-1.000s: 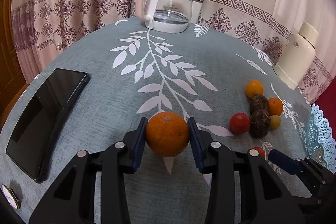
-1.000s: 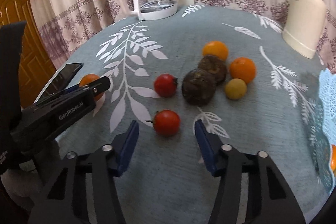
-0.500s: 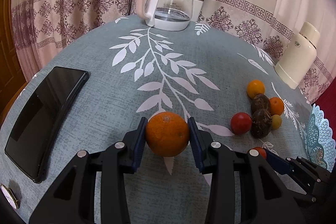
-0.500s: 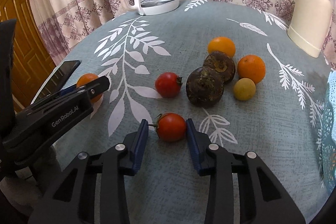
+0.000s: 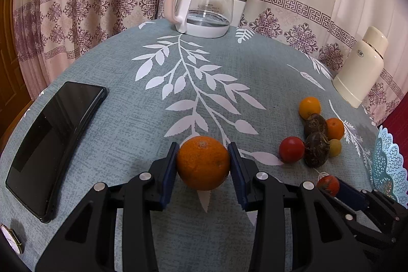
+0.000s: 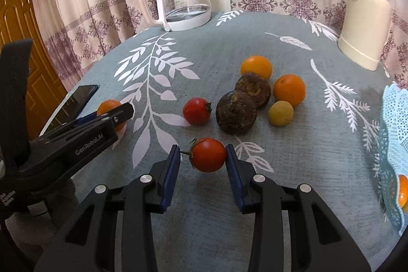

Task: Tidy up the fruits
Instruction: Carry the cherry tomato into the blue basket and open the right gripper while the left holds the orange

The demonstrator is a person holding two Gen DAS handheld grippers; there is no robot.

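Observation:
My left gripper [image 5: 203, 163] is shut on a large orange [image 5: 201, 157], held just above the leaf-print tablecloth; the same gripper [image 6: 119, 116] shows at the left of the right wrist view. My right gripper [image 6: 203, 157] is shut on a small red tomato [image 6: 207, 154], whose stem points at the left pad. Beyond it lie a second tomato [image 6: 196, 111], two dark brown fruits [image 6: 236, 115], two oranges [image 6: 289, 89] and a small yellow fruit [image 6: 280, 112]. At the right edge, a pale blue lace basket [image 6: 392, 119] holds an orange fruit [image 6: 403, 189].
A glass kettle [image 5: 206, 7] stands at the table's far edge and a cream thermos [image 5: 362, 68] at the far right. A black phone [image 5: 53, 134] lies at the left, with a wristwatch [image 5: 10, 237] near the front corner. Curtains hang behind the round table.
The right gripper's jaws have closed from wide apart onto the tomato. The left gripper and its orange have stayed put.

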